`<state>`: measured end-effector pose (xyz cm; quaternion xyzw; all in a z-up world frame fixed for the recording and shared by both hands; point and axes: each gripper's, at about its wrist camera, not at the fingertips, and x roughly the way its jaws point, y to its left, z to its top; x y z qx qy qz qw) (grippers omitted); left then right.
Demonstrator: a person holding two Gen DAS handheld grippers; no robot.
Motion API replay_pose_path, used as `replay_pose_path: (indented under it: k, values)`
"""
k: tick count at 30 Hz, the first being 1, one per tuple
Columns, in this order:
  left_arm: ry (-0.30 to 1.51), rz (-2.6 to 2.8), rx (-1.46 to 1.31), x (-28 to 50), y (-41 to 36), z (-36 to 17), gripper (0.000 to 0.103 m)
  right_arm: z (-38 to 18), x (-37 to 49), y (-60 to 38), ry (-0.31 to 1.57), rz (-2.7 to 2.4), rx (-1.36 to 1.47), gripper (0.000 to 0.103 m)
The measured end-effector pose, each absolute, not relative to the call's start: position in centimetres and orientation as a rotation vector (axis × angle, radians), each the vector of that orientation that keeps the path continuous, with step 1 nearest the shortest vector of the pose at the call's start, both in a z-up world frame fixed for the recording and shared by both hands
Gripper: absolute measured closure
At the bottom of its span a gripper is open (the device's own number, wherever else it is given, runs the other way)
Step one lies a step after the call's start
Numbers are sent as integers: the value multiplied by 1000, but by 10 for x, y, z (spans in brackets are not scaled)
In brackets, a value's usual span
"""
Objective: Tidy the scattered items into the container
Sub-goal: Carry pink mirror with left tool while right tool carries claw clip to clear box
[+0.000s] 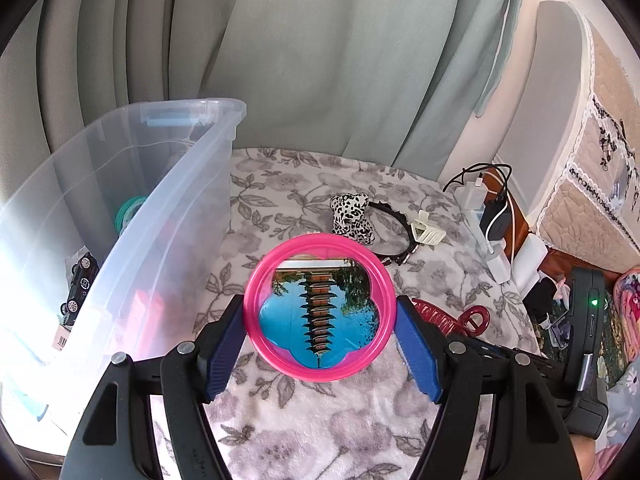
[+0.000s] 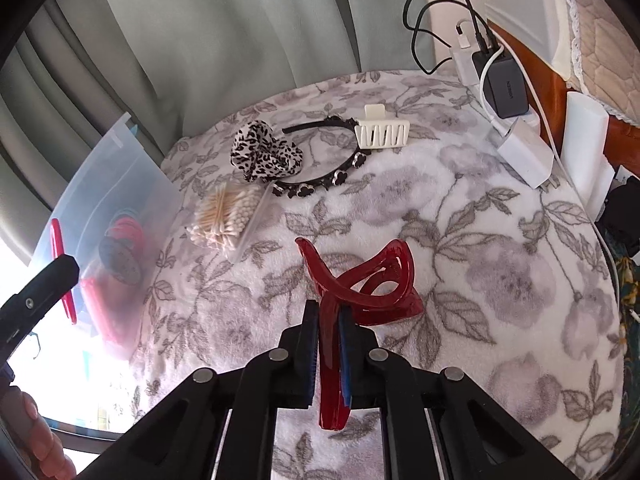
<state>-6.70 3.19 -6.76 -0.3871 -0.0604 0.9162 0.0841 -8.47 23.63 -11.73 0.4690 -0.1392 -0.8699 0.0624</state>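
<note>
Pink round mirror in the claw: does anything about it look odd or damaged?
No damage shows. The pink round plastic mirror, gripped by the left claw, shows a pagoda picture upside down, the only oddity. It is above the floral blanket, not yet in the clear plastic bin.

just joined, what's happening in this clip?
Person is tidying a floral blanket with two handheld grippers. Left gripper holds a pink round mirror beside the clear plastic bin. Right gripper is shut on a red hair claw. Leopard bow, black headband, white claw clip and cotton swabs remain on the blanket.
</note>
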Motion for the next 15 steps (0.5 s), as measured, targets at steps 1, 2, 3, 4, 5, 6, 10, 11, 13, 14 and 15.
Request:
replay_pose_path:
  k: [1,2,3,4,5,6,10,11,13,14,15]
  values:
    - [-178,2737,-1144,-65,32,-64,29,-112,-82,236,-422,-2636,1398,93]
    - [-174,2741,-1131,-62,33,-60,29,-106,-80,236,-423,-2643,1375,93]
    - [-170,2744,-1118,-59,34,-56,29,-100,-77,236,-425,-2652,1352,93]
    - [-166,2748,-1105,-57,35,-52,29,-93,-74,236,-426,-2660,1328,93]
    - [-162,2752,-1092,-54,35,-48,29,-87,-71,236,-429,-2669,1304,93]
    - [-158,2756,-1078,-51,36,-44,29,-80,-69,237,-435,-2678,1280,93]
    - [-159,2765,-1009,-40,36,-28,29,-54,-60,236,-426,-2711,1202,93]
    - [-167,2766,-995,-38,36,-25,29,-48,-59,235,-420,-2718,1188,93]
    - [-163,2760,-999,-38,38,-20,29,-33,-52,238,-435,-2733,1129,93]
    - [-158,2761,-996,-37,40,-16,29,-26,-48,240,-448,-2741,1098,93]
    - [-159,2765,-977,-35,41,-12,29,-19,-44,242,-456,-2751,1073,93]
